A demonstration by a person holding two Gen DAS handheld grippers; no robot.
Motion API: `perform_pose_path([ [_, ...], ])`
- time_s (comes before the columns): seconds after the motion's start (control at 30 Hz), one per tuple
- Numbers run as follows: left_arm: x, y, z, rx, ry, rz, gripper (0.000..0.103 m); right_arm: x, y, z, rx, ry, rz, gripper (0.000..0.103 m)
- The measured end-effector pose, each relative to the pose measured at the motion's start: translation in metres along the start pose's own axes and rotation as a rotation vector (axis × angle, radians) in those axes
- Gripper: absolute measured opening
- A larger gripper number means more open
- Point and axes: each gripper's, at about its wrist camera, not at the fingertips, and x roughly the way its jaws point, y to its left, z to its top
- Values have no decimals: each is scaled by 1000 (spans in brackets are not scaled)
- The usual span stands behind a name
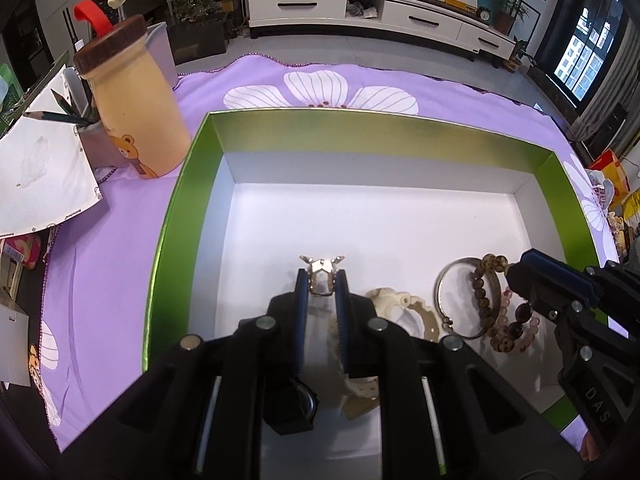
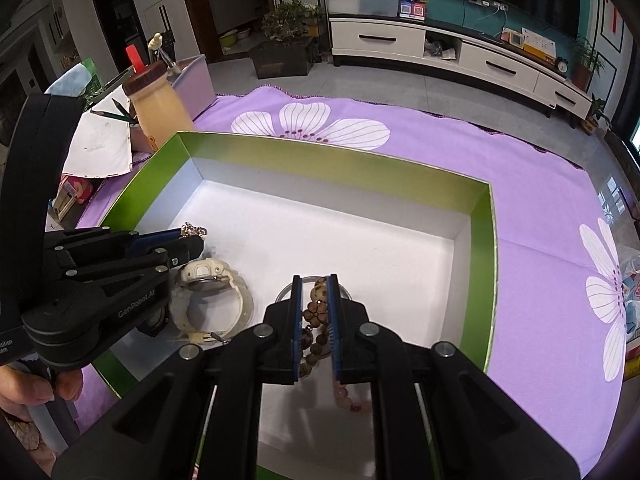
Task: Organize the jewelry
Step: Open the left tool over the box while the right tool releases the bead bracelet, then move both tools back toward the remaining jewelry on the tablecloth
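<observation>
A green box (image 1: 360, 124) with a white floor lies on the purple cloth. My left gripper (image 1: 322, 276) is shut on a gold ornament ring (image 1: 322, 266) and hangs over the box floor; it enters the right wrist view from the left as left gripper (image 2: 196, 236). My right gripper (image 2: 314, 280) is shut on a brown bead bracelet (image 2: 316, 314). That bracelet drapes over a silver bangle (image 2: 285, 291). A cream watch (image 2: 204, 276), a pink bead bracelet (image 1: 520, 332) and a black watch (image 1: 292, 404) also lie in the box.
A cream bottle with a brown lid (image 1: 136, 112), a pencil holder (image 1: 94, 136) and loose paper (image 1: 40, 176) stand left of the box. Purple flowered cloth (image 2: 540, 220) spreads to the right. A person's hand (image 2: 28, 392) grips the left tool.
</observation>
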Motion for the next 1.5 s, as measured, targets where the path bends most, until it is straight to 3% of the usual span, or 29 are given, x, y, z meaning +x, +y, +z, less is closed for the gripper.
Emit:
perform_pose_path([
  [0.4,-2,-5,0,10,-8,18,13,-1,-6,0,15,7,-12,12],
  [0.5,-5,-7,-1,16,-18,16,26,-4,-8,0,33,8,-18,28],
  [0.6,-11,-6,-2,16,-31,12,37,-11,-10,-2,42,-10,-14,28],
  [0.7,-24,-9,-5,18,-57,2,56,-23,-11,-4,46,-28,-6,28],
  [0.93,-68,-12,-13,11,-129,-23,75,-72,-13,-19,68,-100,14,34],
  [1.2,-123,-7,-46,1,-207,-50,77,-121,-11,-54,57,-156,34,38],
  [1.33,-136,-2,-82,-16,-212,-96,77,-134,-4,-80,43,-147,57,38],
  [1.5,-132,0,-130,-16,-190,-82,77,-132,10,-111,11,-108,68,38],
])
